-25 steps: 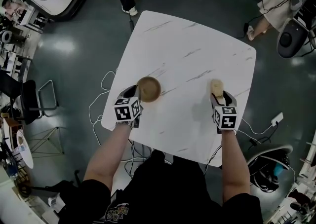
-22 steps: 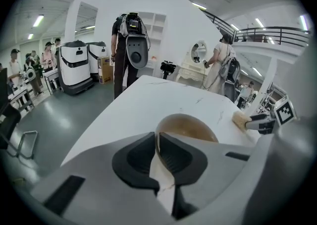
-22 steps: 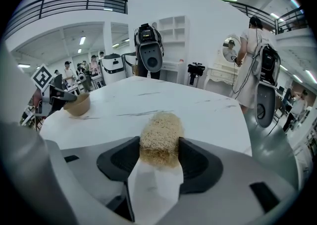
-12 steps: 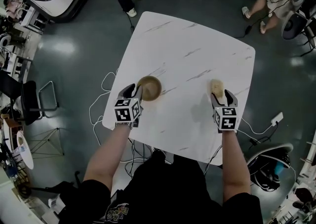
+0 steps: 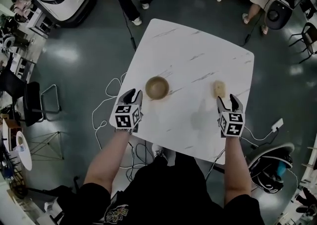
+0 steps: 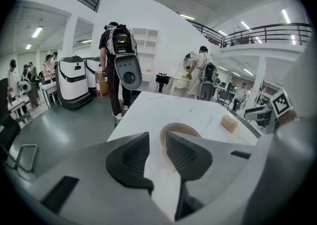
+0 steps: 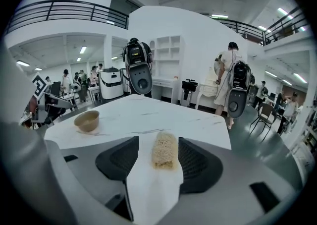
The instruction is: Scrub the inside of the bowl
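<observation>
A white marbled table (image 5: 188, 50) stands on a dark, glossy floor (image 5: 74, 65) in a busy hall, with cables (image 5: 105, 101) trailing off its 8 o'clock edge. The tan bowl (image 5: 157, 87) sits upright at 9 o'clock from the tabletop's middle, and a sponge (image 5: 219, 88) lies at 3 o'clock. The left gripper (image 5: 132, 93), jaws apart and empty, hovers just short of the bowl. The right gripper (image 5: 229, 99), equally spread, grips nothing, with the sponge just ahead. Bare tabletop stretches toward 12 o'clock.

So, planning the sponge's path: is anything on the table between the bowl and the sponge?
Nothing: in the head view, only bare marbled tabletop lies between the bowl and the sponge.
</observation>
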